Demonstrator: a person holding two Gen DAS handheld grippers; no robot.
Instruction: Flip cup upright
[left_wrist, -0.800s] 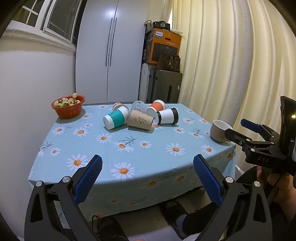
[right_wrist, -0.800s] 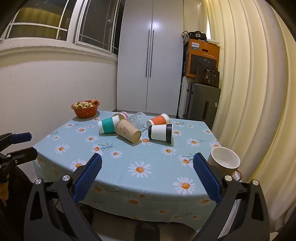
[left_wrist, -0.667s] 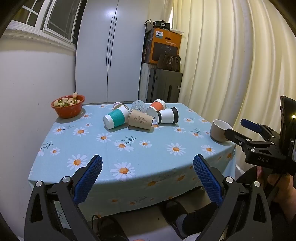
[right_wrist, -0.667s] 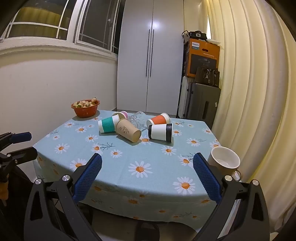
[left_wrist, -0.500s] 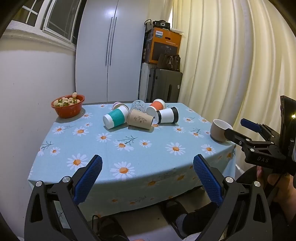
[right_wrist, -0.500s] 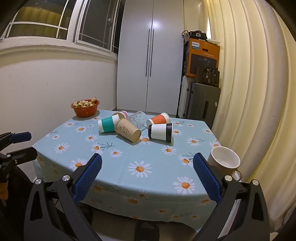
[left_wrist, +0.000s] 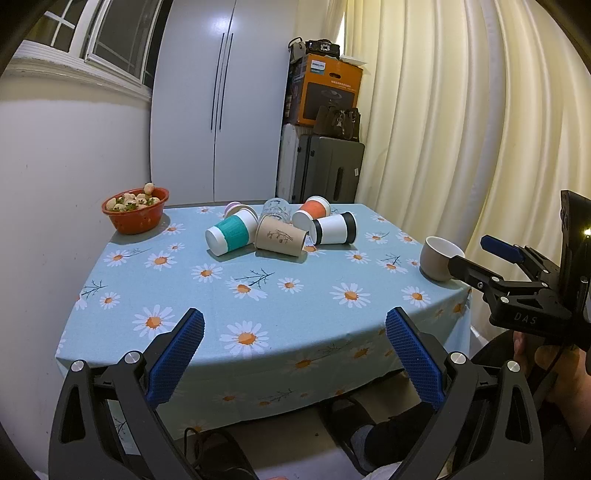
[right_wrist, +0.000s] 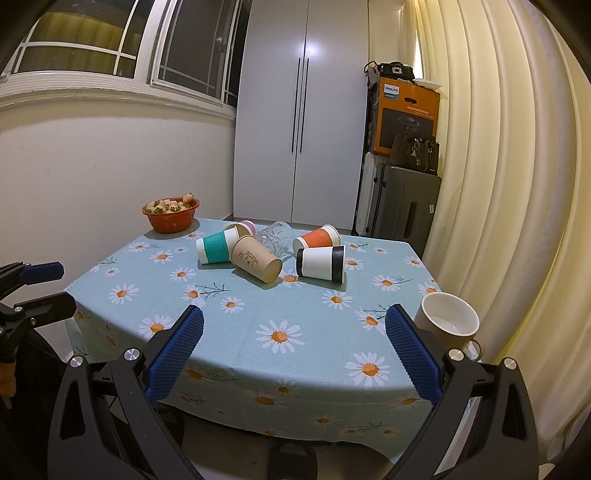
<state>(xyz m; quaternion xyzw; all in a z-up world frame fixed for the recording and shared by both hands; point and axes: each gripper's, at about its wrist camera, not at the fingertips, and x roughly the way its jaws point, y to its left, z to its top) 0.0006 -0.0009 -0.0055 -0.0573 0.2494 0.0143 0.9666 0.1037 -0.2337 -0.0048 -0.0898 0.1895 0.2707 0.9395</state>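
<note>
Several paper cups lie on their sides in a cluster at the far middle of the table: a teal-banded cup, a brown cup, a black-banded white cup, an orange cup, a pink cup and a clear glass. My left gripper is open and empty before the table's near edge. My right gripper is open and empty at the near right edge; it also shows in the left wrist view.
The table has a light blue daisy cloth. A beige mug stands upright at the right edge. A red bowl of fruit sits at the far left corner. A wall is left, curtains right.
</note>
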